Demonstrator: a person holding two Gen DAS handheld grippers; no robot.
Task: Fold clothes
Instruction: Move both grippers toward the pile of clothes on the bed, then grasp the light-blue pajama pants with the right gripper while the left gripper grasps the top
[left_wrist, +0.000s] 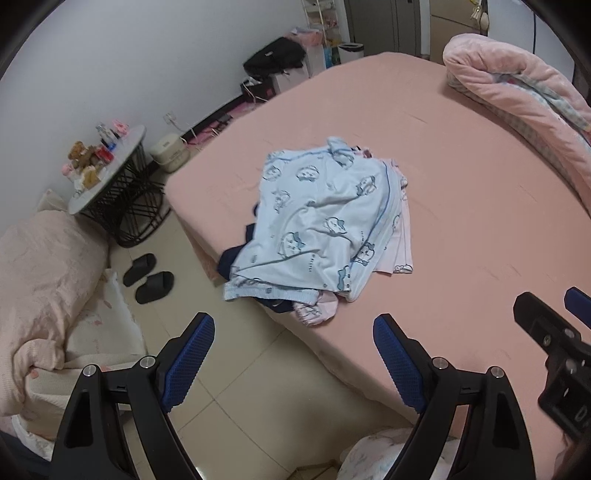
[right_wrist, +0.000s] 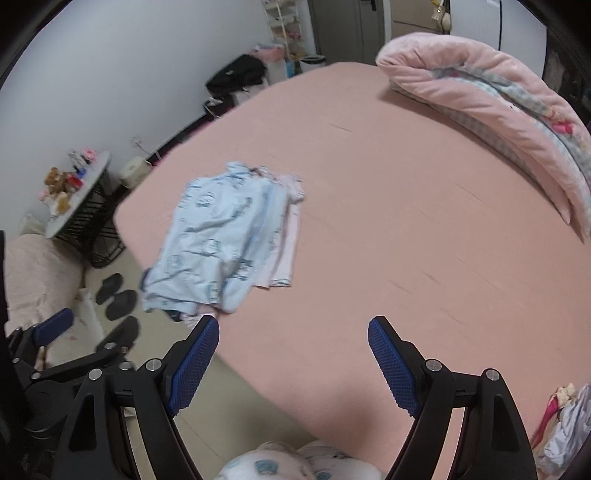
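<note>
A stack of clothes lies near the corner of the pink bed (left_wrist: 461, 192) (right_wrist: 406, 240). On top is a light blue garment with a cartoon print (left_wrist: 317, 221) (right_wrist: 218, 240); pale pink pieces (left_wrist: 400, 243) (right_wrist: 286, 254) and a dark blue piece (left_wrist: 231, 260) stick out under it. My left gripper (left_wrist: 293, 332) is open and empty, held above the floor and the bed's edge, short of the stack. My right gripper (right_wrist: 293, 330) is open and empty too, over the bed's near edge to the right of the stack. Each gripper shows at the edge of the other's view.
A rolled pink quilt (left_wrist: 517, 96) (right_wrist: 498, 110) lies along the bed's far right. Left of the bed stand a round side table with small items (left_wrist: 107, 173), black slippers (left_wrist: 147, 278) on the tiled floor and pale bedding (left_wrist: 40, 280). More clothes lie at bottom right (right_wrist: 565, 424).
</note>
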